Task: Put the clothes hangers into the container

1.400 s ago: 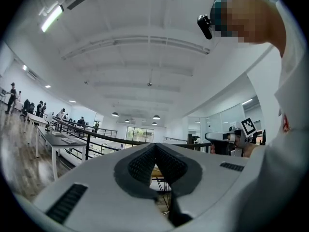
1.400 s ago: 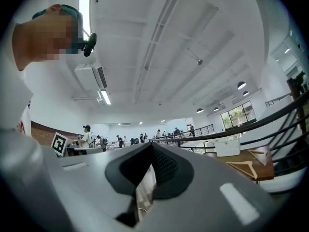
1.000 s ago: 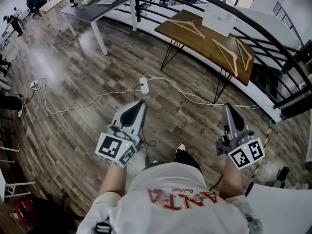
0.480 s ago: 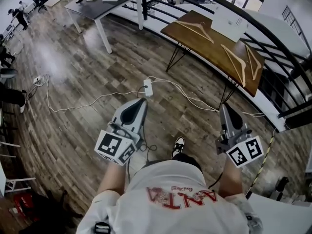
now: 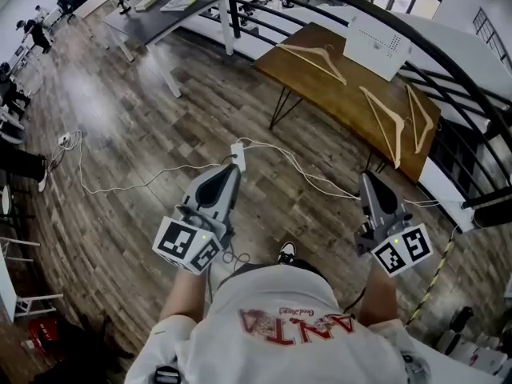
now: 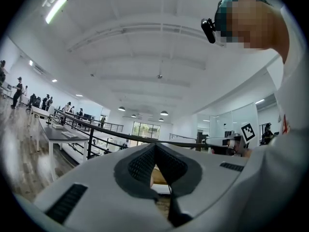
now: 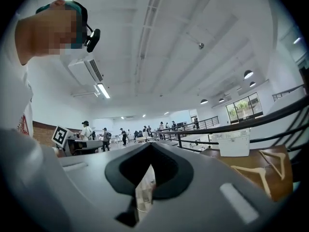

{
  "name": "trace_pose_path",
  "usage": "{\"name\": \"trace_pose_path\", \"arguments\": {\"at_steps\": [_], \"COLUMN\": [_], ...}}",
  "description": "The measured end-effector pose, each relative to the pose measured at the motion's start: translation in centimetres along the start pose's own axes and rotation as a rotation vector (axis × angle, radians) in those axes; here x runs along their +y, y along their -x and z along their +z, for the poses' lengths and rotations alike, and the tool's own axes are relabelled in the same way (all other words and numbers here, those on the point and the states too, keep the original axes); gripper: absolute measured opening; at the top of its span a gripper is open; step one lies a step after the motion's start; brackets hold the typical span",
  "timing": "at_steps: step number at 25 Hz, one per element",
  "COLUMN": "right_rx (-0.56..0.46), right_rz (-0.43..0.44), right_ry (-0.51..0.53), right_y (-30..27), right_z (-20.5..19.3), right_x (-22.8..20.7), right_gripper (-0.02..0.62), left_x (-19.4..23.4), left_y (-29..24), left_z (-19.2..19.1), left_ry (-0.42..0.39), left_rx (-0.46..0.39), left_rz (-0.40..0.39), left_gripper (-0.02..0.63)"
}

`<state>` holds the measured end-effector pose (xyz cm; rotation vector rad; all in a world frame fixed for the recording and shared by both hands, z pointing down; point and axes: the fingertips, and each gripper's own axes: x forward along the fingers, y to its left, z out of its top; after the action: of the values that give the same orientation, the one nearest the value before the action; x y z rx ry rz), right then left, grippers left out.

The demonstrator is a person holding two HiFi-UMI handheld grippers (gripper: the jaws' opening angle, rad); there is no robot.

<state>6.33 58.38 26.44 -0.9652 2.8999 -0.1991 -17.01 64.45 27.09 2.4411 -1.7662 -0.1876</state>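
Three wooden hangers lie on a brown table [image 5: 336,86] at the upper right of the head view: one at its far end [image 5: 316,57], two side by side near its right end [image 5: 382,118] [image 5: 420,118]. A white perforated container [image 5: 378,45] stands at the table's back edge. Both grippers hang over the floor, well short of the table. My left gripper [image 5: 230,174] is shut and holds nothing. My right gripper [image 5: 370,181] is shut and holds nothing too. The right gripper view shows the container [image 7: 234,143] and two hangers [image 7: 251,174] [image 7: 273,158] to the right of its jaws.
A white power strip [image 5: 238,154] with trailing cables lies on the wood floor between me and the table. A black railing [image 5: 448,62] curves behind the table. A grey desk [image 5: 160,10] stands at the upper left. Several people stand far off on the left.
The table and the power strip have drifted a little in the head view as the person steps. Both grippers keep their pose, shut and held out in front.
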Motion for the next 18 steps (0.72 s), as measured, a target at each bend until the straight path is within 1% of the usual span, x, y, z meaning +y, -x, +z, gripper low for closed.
{"name": "trace_pose_path", "arguments": {"at_steps": [2,5,7,9,13,18], "right_rx": [0.000,0.008,0.020,0.028,0.002,0.004], "right_rz": [-0.004,0.000,0.011,0.013,-0.047,-0.108], "right_ry": [-0.015,-0.081,-0.115,-0.124,-0.139,-0.091], "right_y": [-0.5,-2.0,-3.0,-3.8,-5.8,-9.4], "right_z": [-0.3,-1.7,-2.5,-2.9,-2.6,-2.1], "right_x": [-3.0,-7.0,-9.0,-10.6,-14.6,-18.6], "right_gripper": [-0.003,-0.003,-0.003,-0.003,-0.003,-0.002], "left_x": [-0.1,0.3,0.7,1.0,2.0,5.0], "left_y": [-2.3,-5.6,-7.8,-9.9,-14.0,-19.7], "left_z": [-0.3,-1.1,-1.4,-1.3,-1.3,-2.0], "left_ry": [-0.009,-0.012,-0.021,-0.029,-0.042,-0.025], "left_rx": [-0.002,0.022,0.043,0.053,0.056,0.054], "left_rz": [0.010,0.031,0.040,0.037,0.009,-0.033], "left_gripper": [0.008,0.008,0.008,0.008,0.008,0.008]}}
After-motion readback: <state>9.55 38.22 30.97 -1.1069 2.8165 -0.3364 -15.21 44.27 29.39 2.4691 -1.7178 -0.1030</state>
